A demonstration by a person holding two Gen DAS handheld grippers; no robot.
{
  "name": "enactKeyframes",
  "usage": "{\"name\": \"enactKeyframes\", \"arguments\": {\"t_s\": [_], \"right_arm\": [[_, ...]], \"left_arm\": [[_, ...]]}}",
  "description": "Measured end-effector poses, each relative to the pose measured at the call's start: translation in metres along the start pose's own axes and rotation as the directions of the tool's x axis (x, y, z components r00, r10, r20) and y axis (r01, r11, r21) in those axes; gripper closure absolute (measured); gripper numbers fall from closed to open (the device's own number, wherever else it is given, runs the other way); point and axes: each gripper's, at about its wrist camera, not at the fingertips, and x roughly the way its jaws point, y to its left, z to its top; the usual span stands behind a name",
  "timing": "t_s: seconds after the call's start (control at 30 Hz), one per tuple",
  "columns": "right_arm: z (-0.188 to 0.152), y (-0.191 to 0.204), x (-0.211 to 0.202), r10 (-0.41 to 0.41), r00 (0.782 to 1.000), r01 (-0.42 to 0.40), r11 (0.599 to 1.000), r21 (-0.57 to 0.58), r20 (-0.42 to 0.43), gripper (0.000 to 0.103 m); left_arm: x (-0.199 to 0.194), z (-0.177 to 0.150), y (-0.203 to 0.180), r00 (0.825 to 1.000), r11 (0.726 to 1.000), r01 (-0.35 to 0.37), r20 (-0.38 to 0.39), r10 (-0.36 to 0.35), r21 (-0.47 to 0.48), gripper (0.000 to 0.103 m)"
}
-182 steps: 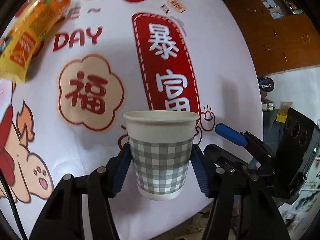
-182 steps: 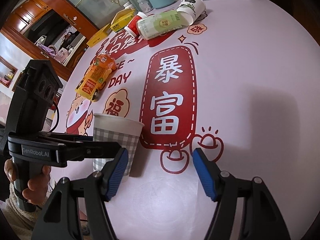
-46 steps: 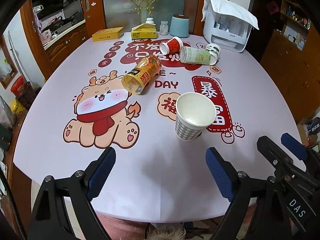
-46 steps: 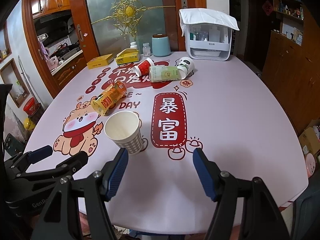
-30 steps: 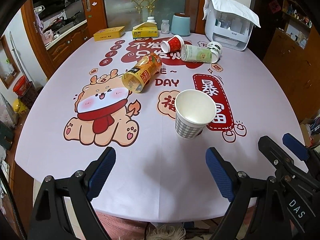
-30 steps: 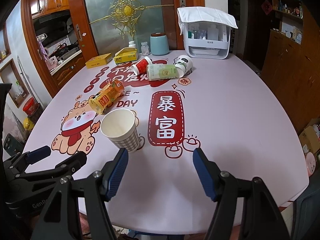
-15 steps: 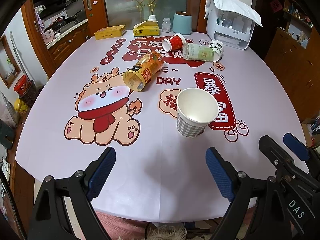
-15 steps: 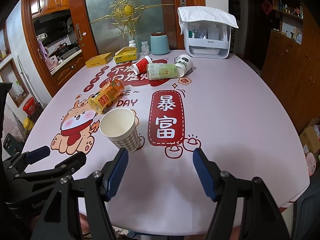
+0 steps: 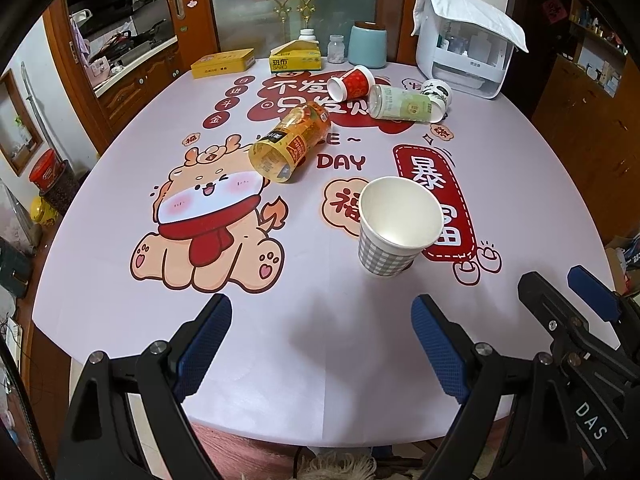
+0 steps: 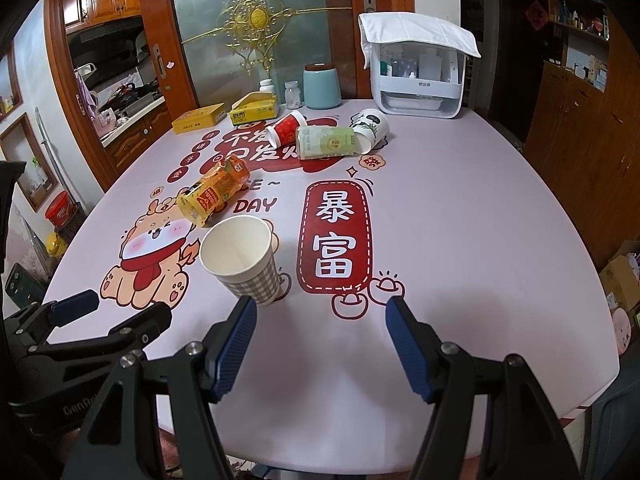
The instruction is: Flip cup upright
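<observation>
A grey-and-white checked paper cup (image 9: 394, 226) stands upright, mouth up and empty, on the printed pink tablecloth (image 9: 320, 320); it also shows in the right wrist view (image 10: 244, 264). My left gripper (image 9: 320, 344) is open and empty, held back over the table's near edge, well short of the cup. My right gripper (image 10: 320, 344) is open and empty too, with its left finger just in front of the cup. The right gripper shows at the right edge of the left wrist view (image 9: 576, 300), and the left gripper at the left of the right wrist view (image 10: 108, 312).
Several cups lie on their sides further back: an orange one (image 9: 290, 142), a red one (image 9: 352, 84), a green one (image 9: 400, 104) and a white one (image 9: 438, 94). Yellow boxes (image 9: 296, 60), a blue canister (image 9: 368, 50) and a white covered rack (image 9: 464, 56) stand at the far edge.
Six seconds ago my left gripper held the cup upright on the table; it has let go and both grippers have pulled back. Over the last second both views hardly shift.
</observation>
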Motion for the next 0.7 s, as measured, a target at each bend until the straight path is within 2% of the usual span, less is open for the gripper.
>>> {"name": "enactKeyframes", "arguments": {"t_s": [0.7], "right_arm": [[0.001,0.0007,0.003,0.003,1.0,-0.003,1.0,0.0,0.002,0.036]], "left_arm": [[-0.0007,0.0054,0.0018,1.0,1.0,-0.005,-0.003,0.005,0.006,0.013]]}}
